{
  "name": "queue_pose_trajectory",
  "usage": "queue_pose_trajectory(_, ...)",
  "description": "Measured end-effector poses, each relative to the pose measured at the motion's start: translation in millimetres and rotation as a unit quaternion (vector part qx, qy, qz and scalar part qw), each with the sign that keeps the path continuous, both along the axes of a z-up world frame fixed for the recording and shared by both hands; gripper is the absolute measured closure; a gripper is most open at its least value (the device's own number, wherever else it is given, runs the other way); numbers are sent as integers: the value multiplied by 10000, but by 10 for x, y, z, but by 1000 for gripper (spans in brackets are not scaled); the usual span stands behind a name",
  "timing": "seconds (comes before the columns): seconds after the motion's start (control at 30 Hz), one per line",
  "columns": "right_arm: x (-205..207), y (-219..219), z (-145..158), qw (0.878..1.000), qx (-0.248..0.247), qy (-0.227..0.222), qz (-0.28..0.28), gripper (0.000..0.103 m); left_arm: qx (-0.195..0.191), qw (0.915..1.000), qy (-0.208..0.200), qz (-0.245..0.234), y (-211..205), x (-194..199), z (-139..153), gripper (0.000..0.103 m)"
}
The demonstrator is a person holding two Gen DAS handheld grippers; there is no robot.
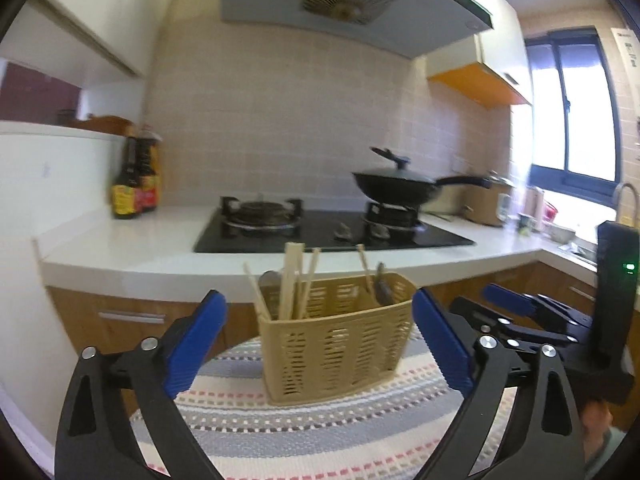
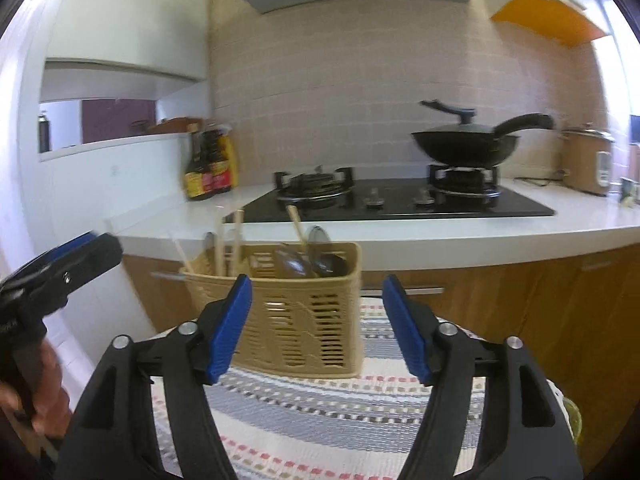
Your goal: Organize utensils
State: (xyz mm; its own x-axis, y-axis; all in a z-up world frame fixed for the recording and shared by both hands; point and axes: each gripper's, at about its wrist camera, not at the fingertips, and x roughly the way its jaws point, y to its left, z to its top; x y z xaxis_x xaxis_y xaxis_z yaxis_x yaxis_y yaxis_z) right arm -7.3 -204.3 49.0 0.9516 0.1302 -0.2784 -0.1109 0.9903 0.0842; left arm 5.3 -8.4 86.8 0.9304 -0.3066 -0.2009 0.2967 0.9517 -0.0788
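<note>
A kitchen worktop (image 1: 120, 248) runs behind a striped woven mat (image 1: 320, 420) on which one tan slotted basket (image 1: 336, 336) stands upright, the task's utensils already gathered inside it. On the black hob (image 1: 332, 232) there are two burners, one bare and one carrying a single lidded wok (image 1: 392, 186); two dark sauce bottles (image 1: 134, 176) stand together at the worktop's left end, and one rice cooker (image 2: 586, 160) sits at the far right.

The left gripper (image 1: 320, 340) hangs with its blue pads spread wide on either side of the basket, touching nothing. The right gripper (image 2: 316, 328) is likewise parted and empty, the basket's right half showing between its fingers.

In the basket, about six wooden chopsticks (image 1: 290, 280) lean in the left compartment, and one more pokes up in the right compartment among what look like two or three dark spoons (image 2: 310, 262); motion blur makes those counts approximate.

The main risk appears to be the basket itself: light, tall and standing on soft cloth, it could tip or slide if either gripper nudges its wall while reaching in. The leaning chopsticks could also snag on a finger and be flicked out, and a thin stick pinched off-centre may swivel or slip free.
</note>
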Motion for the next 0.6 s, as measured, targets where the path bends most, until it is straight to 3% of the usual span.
queue_pose_trajectory(0.2,-10,-72,-244,9987,-65,-234,-446,36,131,9940,-178,1067,-116,129,-433,11)
queue_pose_trajectory(0.37,40,65,-417,9972,-590,-192,-414,32,308,9922,39,1207,-162,262,-662,11)
queue_pose_trajectory(0.6,91,115,-489,9978,-605,-23,-259,31,415,9892,383,1352,-79,402,-811,11)
